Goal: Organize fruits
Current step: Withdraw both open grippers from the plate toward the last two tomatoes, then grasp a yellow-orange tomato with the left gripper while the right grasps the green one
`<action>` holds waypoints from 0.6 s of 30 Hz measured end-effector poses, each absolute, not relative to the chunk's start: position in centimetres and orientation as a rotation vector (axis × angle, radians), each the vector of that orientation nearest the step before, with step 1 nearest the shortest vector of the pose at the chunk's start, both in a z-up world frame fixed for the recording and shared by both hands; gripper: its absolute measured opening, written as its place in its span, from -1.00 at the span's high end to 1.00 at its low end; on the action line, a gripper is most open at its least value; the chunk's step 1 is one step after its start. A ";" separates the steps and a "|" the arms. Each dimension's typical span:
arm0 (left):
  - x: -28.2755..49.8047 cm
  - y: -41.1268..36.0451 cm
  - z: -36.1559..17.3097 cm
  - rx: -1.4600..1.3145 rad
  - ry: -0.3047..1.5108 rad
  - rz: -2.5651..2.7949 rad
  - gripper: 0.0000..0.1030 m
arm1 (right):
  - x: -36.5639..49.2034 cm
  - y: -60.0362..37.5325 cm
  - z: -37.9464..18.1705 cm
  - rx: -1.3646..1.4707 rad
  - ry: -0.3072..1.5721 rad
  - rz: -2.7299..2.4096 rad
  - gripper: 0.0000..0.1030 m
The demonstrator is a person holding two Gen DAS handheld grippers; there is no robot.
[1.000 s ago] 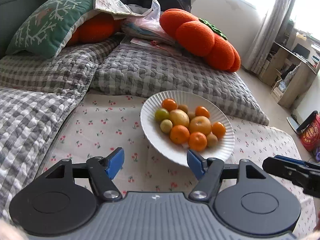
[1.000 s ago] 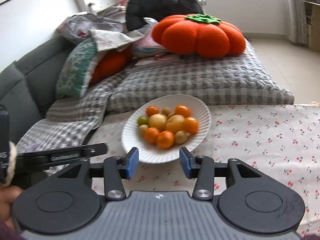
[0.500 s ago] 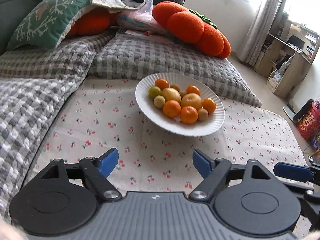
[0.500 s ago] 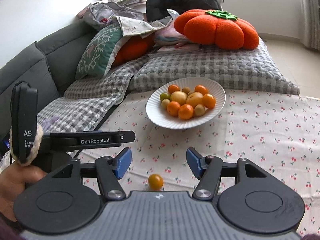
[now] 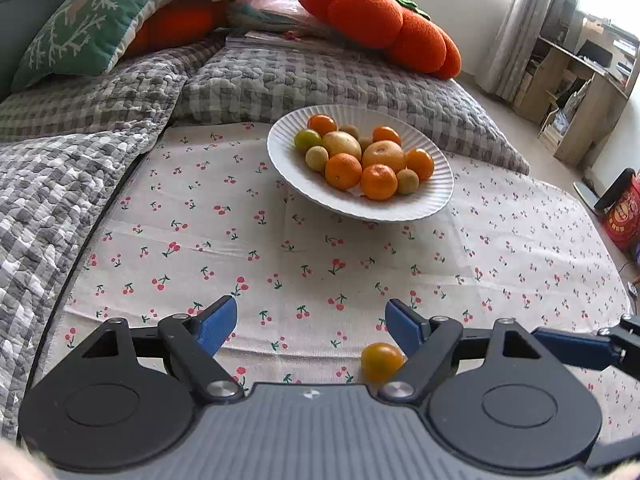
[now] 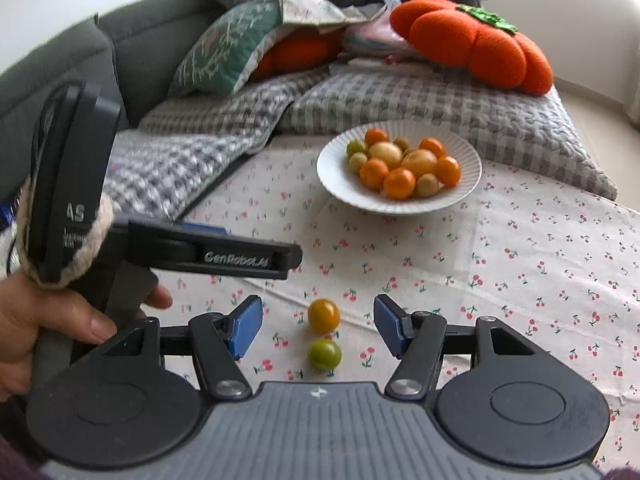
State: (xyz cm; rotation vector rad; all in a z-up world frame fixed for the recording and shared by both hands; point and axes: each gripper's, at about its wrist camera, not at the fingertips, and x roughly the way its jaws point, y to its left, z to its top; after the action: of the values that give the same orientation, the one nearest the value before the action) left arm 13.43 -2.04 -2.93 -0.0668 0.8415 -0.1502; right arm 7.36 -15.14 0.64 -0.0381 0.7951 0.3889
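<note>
Both claws have drawn back from the plate (image 5: 436, 200) toward the near edge of the bench (image 5: 240, 240), and two loose fruits have come into sight there. The jaws of both have just been opening. The left claw (image 5: 310, 322) stands wide with nothing between its pads; the right claw (image 6: 318, 326) stands half open and grips nothing. Between its blue pads lie an orange fruit (image 6: 323, 315) and, just nearer the camera, a green fruit (image 6: 324, 354), apart from both pads. The white ribbed plate sits toward the far edge, holding eleven fruits: five orange, six yellow or green. The left claw's arm reads "GenRobot.AI" (image 6: 236, 259). A hand (image 6: 48, 320) grips its handle.
</note>
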 end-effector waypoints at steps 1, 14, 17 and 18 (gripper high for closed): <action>13.5 -2.1 -3.1 -0.064 0.848 -0.151 -0.57 | 7.4 -14.9 0.4 -0.052 0.801 0.383 -0.13; 13.9 -2.1 -3.6 -0.074 0.869 -0.172 -0.57 | 7.3 -13.7 -0.5 -0.142 0.832 0.374 -0.15; 14.0 -2.0 -4.1 -0.103 0.889 -0.194 -0.57 | 7.7 -13.7 -0.8 -0.156 0.855 0.334 -0.20; 14.1 -2.1 -4.3 -0.116 0.899 -0.209 -0.57 | 7.8 -13.8 -1.0 -0.156 0.865 0.318 -0.20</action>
State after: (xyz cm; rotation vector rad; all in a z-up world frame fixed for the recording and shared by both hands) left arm 14.07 -2.10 -4.27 -0.1158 0.8989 -0.2090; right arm 7.78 -13.81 -0.96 -0.1565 0.8647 0.3182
